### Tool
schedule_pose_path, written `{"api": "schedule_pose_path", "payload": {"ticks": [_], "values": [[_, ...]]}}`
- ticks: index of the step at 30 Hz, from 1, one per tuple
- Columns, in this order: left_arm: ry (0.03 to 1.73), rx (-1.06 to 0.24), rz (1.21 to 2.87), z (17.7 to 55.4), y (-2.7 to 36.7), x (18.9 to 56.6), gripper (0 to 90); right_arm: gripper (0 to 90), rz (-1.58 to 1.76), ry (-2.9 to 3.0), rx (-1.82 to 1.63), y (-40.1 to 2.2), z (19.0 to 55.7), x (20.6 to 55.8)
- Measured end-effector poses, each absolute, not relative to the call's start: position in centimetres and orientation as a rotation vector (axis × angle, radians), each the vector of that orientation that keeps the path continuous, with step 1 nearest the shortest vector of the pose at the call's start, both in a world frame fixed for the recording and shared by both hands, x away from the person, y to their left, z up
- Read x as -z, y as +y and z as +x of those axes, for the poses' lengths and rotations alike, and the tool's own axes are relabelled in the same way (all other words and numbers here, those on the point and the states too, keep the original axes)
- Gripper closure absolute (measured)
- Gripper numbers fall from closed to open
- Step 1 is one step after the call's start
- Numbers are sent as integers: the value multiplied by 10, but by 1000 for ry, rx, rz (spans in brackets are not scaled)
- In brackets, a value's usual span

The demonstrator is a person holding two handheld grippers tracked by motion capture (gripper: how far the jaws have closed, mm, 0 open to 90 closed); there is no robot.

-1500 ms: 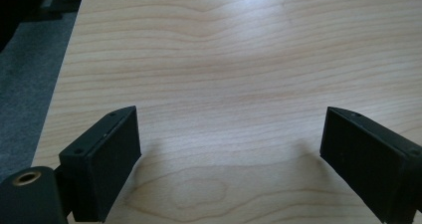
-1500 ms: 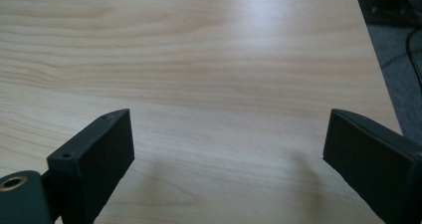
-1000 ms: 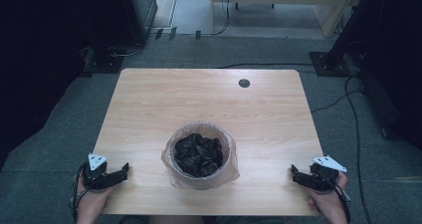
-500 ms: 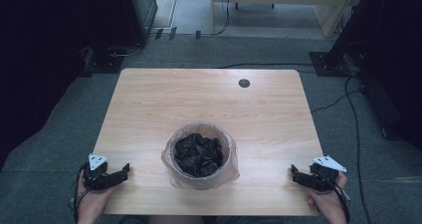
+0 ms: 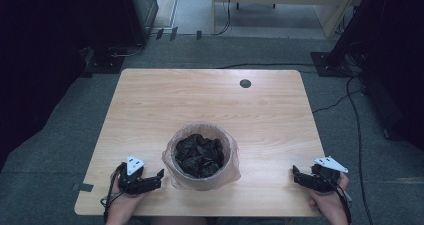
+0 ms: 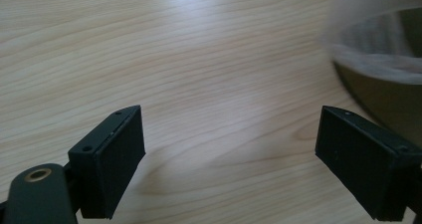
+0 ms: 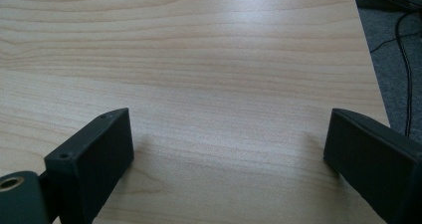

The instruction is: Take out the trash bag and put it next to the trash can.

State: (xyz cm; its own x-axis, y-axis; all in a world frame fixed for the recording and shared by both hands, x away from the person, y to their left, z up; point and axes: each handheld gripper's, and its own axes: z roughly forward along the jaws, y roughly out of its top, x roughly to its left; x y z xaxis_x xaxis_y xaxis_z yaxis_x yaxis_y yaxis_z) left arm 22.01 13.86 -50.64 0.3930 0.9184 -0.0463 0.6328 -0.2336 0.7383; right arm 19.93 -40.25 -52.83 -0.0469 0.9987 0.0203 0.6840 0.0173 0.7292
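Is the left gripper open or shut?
Open: in the left gripper view the left gripper has its jaws wide apart over bare table, gripping nothing.

The left tool [image 5: 159, 175] lies low at the near left of the table [image 5: 210, 105], held in the person's left hand [image 5: 122, 202], which comes in from the bottom edge. Its jaws point toward the middle and stand wide apart, with nothing between them. The right tool [image 5: 295, 174] lies at the near right, held in the right hand [image 5: 327, 202]. Its jaws point inward too, spread wide, with bare wood between them.
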Motion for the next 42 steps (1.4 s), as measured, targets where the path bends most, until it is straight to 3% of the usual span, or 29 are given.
{"api": "schedule_pose_path", "payload": {"ticks": [16,19,21,26,42], "values": [[1253,-589,2035,227,95,509,126,51,1716,1785,-794,-402,199,528],[1256,-589,2033,228,95,510,126,74,1705,1771,-777,-400,198,528],[1257,-587,2033,228,95,510,126,144,1725,1710,-772,-394,194,525],[1259,-587,2032,228,95,510,126,144,1735,1717,-904,-378,190,518],[1269,-559,2007,229,97,509,126,143,1550,1924,-1113,-250,180,508]]}}
